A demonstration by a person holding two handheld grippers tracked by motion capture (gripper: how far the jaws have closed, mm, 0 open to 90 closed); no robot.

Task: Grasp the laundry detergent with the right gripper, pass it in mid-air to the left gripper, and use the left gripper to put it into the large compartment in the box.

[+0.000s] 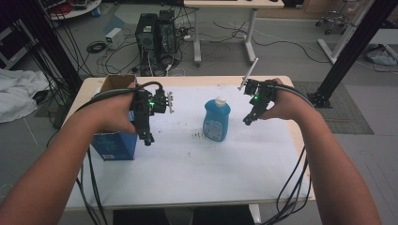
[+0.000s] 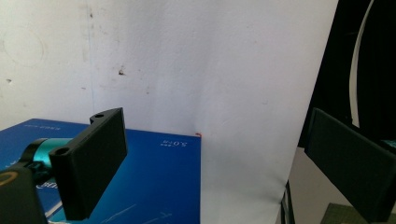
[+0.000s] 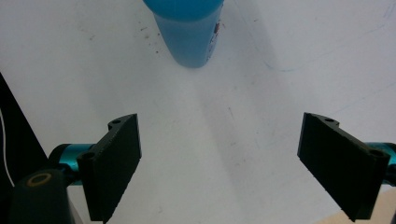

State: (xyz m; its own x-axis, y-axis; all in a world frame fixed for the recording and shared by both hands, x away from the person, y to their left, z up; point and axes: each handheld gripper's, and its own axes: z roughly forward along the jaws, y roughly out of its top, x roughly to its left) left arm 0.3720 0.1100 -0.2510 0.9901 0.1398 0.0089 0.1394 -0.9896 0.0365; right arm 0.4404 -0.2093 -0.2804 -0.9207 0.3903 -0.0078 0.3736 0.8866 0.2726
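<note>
A blue bottle with a white cap stands upright at the middle of the white-covered table. A blue box with an open cardboard top sits at the table's left. My left gripper hovers at the box's right edge, open; in the left gripper view its jaws stand wide apart, the left one over the box. My right gripper hangs open a little right of the bottle. In the right gripper view nothing lies between the jaws, and the bottle's base stands ahead.
Small dark marks dot the white sheet left of the bottle. Behind the table, computer towers and loose cables sit on the floor near a white desk. Black frame posts rise at the right. The sheet's edge lies by the left gripper's right jaw.
</note>
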